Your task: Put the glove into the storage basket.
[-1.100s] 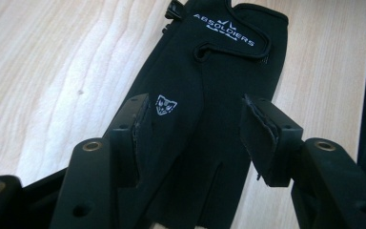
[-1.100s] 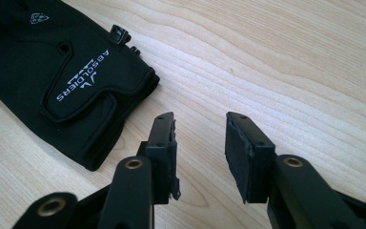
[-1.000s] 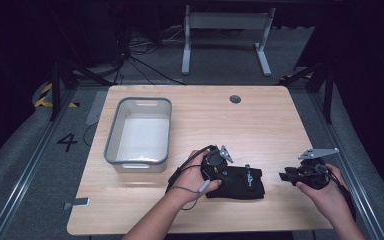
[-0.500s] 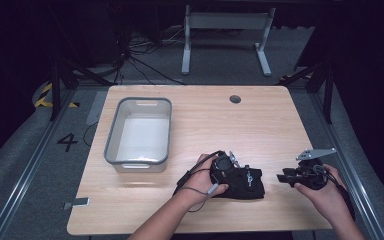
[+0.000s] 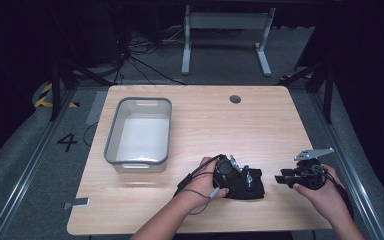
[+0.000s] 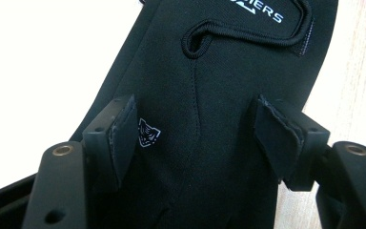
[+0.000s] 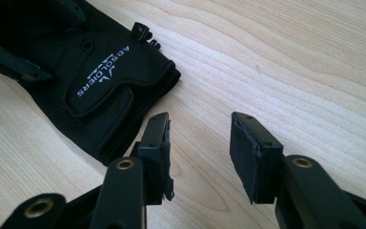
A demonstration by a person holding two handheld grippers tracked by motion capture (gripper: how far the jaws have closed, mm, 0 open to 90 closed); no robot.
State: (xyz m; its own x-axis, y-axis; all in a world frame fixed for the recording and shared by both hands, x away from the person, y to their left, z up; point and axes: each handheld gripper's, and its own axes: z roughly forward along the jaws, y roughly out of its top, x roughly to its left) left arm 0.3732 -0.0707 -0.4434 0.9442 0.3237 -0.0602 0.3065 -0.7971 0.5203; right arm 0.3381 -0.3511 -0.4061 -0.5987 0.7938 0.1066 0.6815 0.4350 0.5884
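Observation:
A black glove [image 5: 252, 186] with white lettering lies flat on the wooden table [image 5: 205, 125], near the front edge. My left gripper [image 5: 238, 173] hovers low over its left part. In the left gripper view the glove [image 6: 209, 71] spreads under and between the pads, which stand apart from the fabric. This left gripper [image 6: 198, 129] is open; its jaws have just been opening. My right gripper [image 5: 281, 178] sits just right of the glove, pointing at it. Its jaws have also just been opening, over bare wood. In the right gripper view the glove [image 7: 100, 81] lies ahead of the right gripper [image 7: 198, 138], to its left.
A grey plastic bin [image 5: 111, 135] with a white inside stands on the table's left half. A round cable hole [image 5: 235, 99] sits near the far edge. Beyond the table, a metal stand [image 5: 225, 30] and cables are on the floor.
My left gripper has moved right and down onto the glove and its jaws have widened. The right gripper has kept its place, its jaws a little wider.

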